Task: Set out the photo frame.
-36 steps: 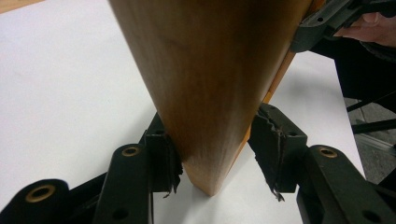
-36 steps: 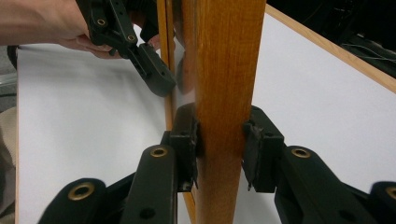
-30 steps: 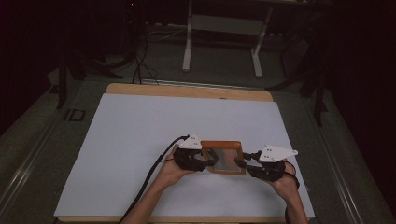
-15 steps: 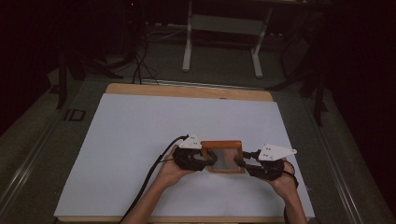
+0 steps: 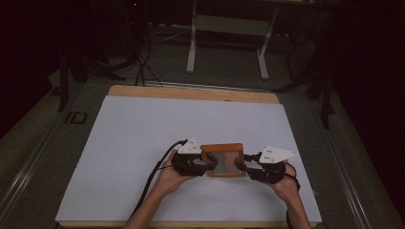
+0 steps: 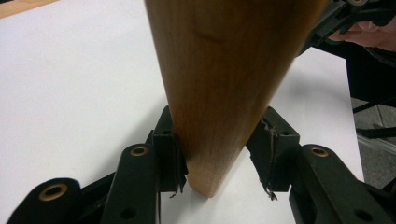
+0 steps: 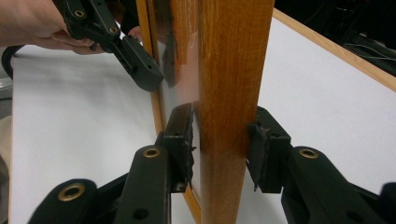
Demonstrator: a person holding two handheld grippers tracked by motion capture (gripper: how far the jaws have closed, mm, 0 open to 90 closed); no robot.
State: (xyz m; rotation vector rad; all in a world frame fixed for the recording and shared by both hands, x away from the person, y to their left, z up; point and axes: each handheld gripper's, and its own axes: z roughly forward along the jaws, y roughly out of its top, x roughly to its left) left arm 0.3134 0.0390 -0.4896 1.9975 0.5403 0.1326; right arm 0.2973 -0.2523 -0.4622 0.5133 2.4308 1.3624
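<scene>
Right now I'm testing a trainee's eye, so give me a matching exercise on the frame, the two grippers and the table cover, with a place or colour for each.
Things:
1. frame
2. left gripper
3. right gripper
4. table cover

Place or colour:
A. at the frame's right side, seen from the high view
B. white, spread flat
C. brown wood, between the two grippers
D. at the frame's left side, seen from the high view

Pairs: 1-C, 2-D, 3-A, 4-B.

Note: the right gripper's jaws have just been opening, with the frame's edge between them.
</scene>
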